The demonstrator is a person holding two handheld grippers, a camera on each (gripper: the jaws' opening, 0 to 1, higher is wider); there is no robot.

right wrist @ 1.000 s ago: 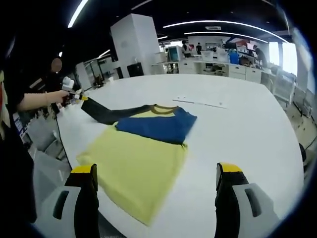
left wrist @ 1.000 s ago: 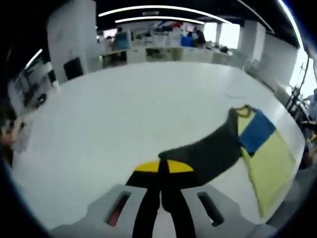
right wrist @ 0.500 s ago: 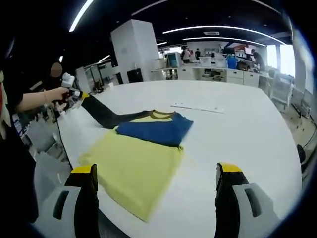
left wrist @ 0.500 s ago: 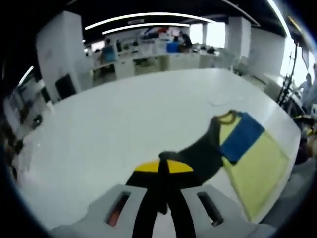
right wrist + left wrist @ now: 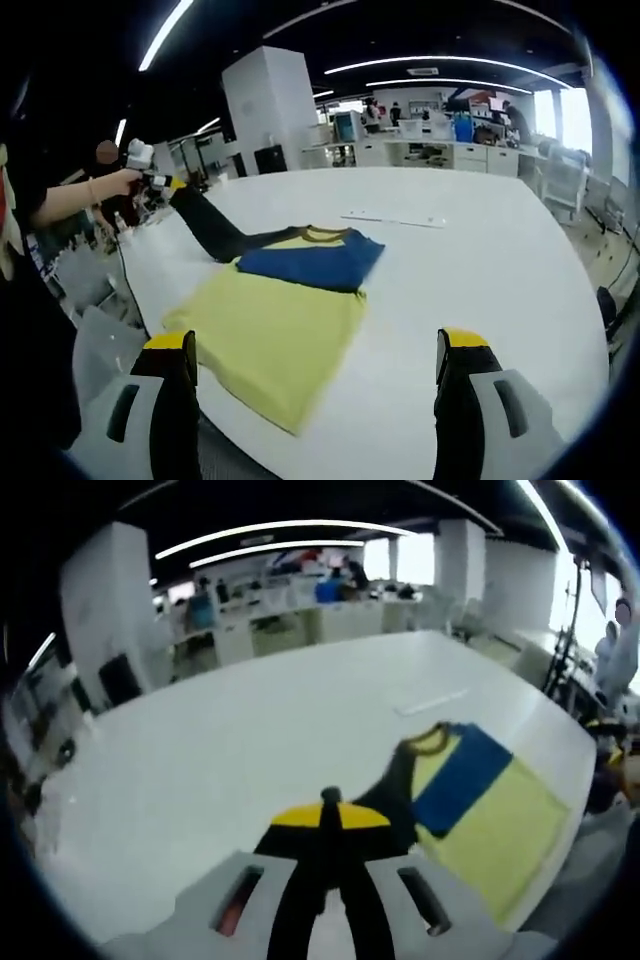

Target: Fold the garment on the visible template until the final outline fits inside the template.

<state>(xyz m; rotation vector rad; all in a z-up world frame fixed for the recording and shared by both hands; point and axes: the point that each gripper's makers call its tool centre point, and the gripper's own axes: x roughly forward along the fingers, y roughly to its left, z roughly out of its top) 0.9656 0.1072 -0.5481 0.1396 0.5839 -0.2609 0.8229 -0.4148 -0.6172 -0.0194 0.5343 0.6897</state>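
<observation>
No text, label, brand, number or sign is legible in either view.

Illumination comes from long ceiling strip lights and from bright windows at the far wall, which are overexposed; the white worktop reflects this light evenly, with only faint shadows. The left gripper view is soft throughout, with smeared edges on the garment and on distant furniture, while the right gripper view is sharper at centre. Both views show strong fisheye bending of straight lines and darkening toward the margins.
</observation>
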